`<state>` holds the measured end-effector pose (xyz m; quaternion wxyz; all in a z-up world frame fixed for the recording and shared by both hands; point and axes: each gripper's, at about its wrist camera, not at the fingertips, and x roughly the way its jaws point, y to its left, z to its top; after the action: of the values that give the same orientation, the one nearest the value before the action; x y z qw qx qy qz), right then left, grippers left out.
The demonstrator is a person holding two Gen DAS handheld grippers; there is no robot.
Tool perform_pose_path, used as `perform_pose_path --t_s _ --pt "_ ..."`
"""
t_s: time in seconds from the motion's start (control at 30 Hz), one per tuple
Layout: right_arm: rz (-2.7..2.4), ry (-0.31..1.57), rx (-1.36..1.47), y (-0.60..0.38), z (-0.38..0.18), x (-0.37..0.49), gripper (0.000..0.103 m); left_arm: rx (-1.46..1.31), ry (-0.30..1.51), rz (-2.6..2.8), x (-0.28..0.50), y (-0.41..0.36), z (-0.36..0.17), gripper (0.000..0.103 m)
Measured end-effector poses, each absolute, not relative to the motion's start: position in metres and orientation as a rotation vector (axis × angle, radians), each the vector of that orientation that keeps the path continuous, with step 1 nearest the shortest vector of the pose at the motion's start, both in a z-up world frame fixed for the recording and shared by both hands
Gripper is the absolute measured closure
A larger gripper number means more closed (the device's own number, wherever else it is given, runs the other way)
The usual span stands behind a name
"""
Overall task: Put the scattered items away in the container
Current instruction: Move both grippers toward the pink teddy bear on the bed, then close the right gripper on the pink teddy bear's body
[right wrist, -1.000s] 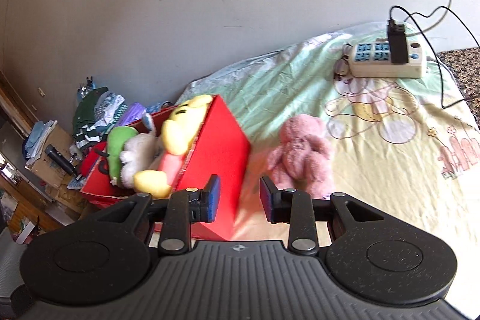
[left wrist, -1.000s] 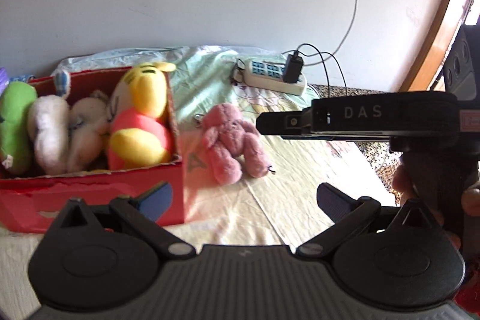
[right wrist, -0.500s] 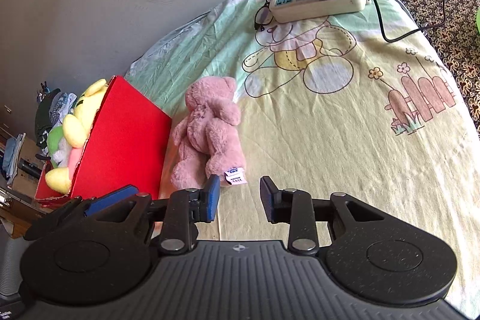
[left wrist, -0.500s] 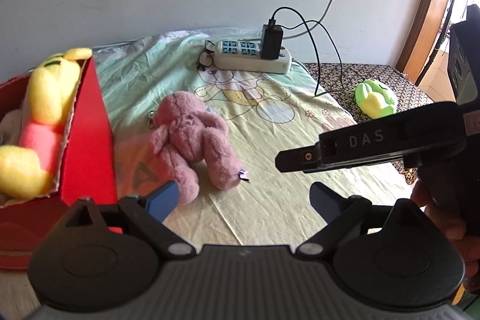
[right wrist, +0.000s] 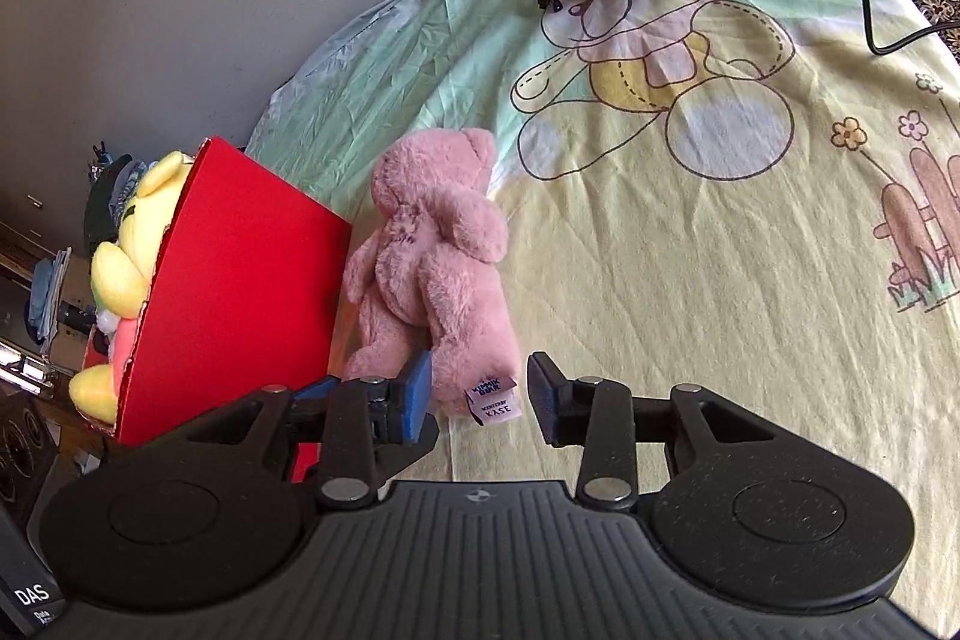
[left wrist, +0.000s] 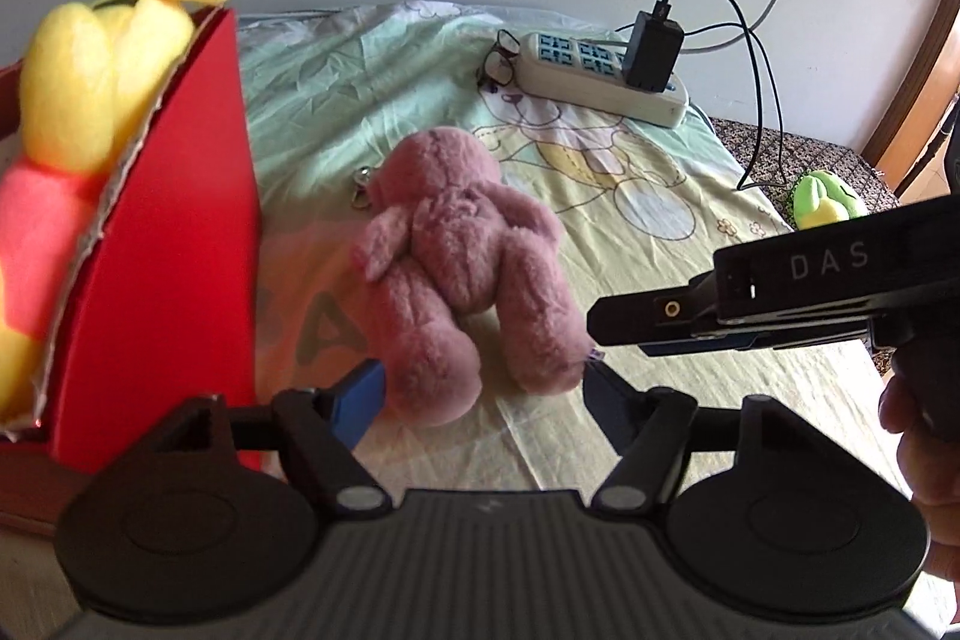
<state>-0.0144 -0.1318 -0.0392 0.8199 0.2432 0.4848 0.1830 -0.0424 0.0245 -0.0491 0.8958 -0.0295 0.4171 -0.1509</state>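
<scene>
A pink plush bear (left wrist: 462,274) lies face down on the bed sheet, beside the red box (left wrist: 174,232); it also shows in the right wrist view (right wrist: 438,256). The red box (right wrist: 240,292) holds a yellow plush (left wrist: 90,64) and other toys. My left gripper (left wrist: 480,394) is open, its fingers on either side of the bear's legs. My right gripper (right wrist: 480,394) is open around the bear's near leg and its tag. The right gripper's body (left wrist: 780,292) shows at the right of the left wrist view.
A white power strip (left wrist: 600,76) with a black charger and cables lies at the back of the bed, with glasses (left wrist: 501,61) beside it. A green plush (left wrist: 825,202) lies on the patterned cover at the right. The wall runs behind.
Both grippers have moved forward and down to the pink bear, which now sits between their fingers. The right gripper has opened wider.
</scene>
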Motion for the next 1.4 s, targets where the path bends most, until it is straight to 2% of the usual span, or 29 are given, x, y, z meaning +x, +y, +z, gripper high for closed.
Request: perform_pose_path --t_s 0.4,0.53,0.77,1.4 --pt "0.406 1.079 0.519 -0.121 -0.052 0.005 0.064 -0.072 0.896 -0.305 -0.024 0.023 -0.058 0.037" --pt "0.414 1.091 0.533 -0.12 -0.056 0.008 0.069 -0.057 0.894 -0.321 -0.024 0.019 -0.056 0.044" --pt "0.403 1.087 0.51 -0.124 -0.05 -0.001 0.071 -0.06 0.919 -0.364 -0.027 0.02 -0.052 0.06" --pt "0.359 1.172 0.453 -0.135 -0.047 -0.102 0.072 -0.038 0.965 -0.624 -0.104 0.028 -0.036 0.06"
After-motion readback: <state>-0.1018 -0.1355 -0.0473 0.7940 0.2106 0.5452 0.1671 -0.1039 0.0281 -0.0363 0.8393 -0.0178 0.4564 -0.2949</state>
